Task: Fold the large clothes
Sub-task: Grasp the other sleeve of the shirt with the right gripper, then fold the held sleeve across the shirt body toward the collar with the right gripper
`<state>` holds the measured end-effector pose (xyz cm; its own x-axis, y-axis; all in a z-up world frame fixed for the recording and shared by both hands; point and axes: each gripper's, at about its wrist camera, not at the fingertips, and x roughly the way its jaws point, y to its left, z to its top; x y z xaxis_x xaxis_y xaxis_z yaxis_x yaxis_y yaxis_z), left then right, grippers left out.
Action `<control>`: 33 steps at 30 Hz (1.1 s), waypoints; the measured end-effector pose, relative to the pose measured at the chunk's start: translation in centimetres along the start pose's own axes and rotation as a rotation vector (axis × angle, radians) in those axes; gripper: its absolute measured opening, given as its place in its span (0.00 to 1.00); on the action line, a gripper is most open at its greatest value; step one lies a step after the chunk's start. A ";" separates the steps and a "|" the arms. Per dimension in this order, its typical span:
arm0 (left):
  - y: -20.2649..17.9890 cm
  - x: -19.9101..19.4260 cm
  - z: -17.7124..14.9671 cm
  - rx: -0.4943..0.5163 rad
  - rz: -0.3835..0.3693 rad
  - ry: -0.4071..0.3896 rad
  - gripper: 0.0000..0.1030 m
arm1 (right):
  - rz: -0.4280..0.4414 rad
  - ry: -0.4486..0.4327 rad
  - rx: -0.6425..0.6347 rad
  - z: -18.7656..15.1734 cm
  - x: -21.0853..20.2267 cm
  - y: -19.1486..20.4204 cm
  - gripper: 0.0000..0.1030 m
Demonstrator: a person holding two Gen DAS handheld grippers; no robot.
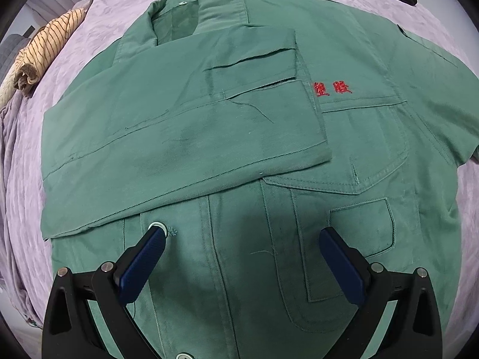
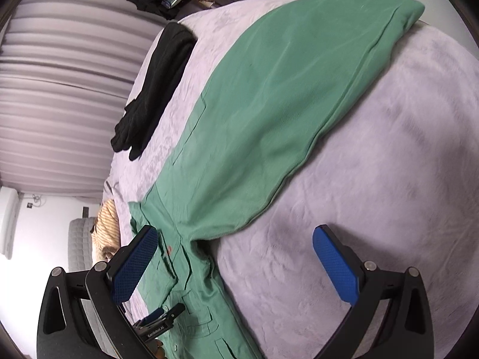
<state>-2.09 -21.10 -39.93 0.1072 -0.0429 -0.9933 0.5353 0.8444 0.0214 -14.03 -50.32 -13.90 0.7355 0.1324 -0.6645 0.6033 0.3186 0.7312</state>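
Note:
A green work jacket [image 1: 269,215] lies front up on a lilac bedspread [image 1: 98,30]. One sleeve [image 1: 185,125] is folded across its chest, next to red embroidery [image 1: 331,89]. My left gripper [image 1: 242,236] is open and empty, just above the jacket's front placket. In the right wrist view the other sleeve [image 2: 284,95] stretches out flat across the bedspread [image 2: 389,179]. My right gripper [image 2: 236,239] is open and empty, above the sleeve's shoulder end. The left gripper [image 2: 163,318] shows low in that view, over the jacket body [image 2: 191,293].
A striped beige garment [image 1: 45,51] lies at the bed's far left edge; it also shows in the right wrist view [image 2: 108,227]. A black garment [image 2: 155,86] lies on the bed beyond the sleeve. Grey curtains [image 2: 60,89] and clutter stand behind.

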 end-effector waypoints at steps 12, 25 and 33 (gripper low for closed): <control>-5.9 -0.6 8.5 0.046 -0.015 0.007 1.00 | 0.032 -0.091 0.106 3.8 -1.2 -3.0 1.00; -5.7 -2.4 9.2 0.049 -0.021 -0.006 1.00 | 0.119 -0.227 0.221 11.1 -1.8 -5.4 1.00; -5.1 -3.0 9.0 0.021 -0.025 -0.013 1.00 | 0.064 -0.213 0.305 12.6 -1.1 -6.6 0.05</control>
<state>2.40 -30.03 -36.00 0.1043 -0.0702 -0.9921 0.5550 0.8319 -0.0005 -14.93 -64.39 -16.10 0.8027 -0.0656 -0.5928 0.5949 0.0171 0.8036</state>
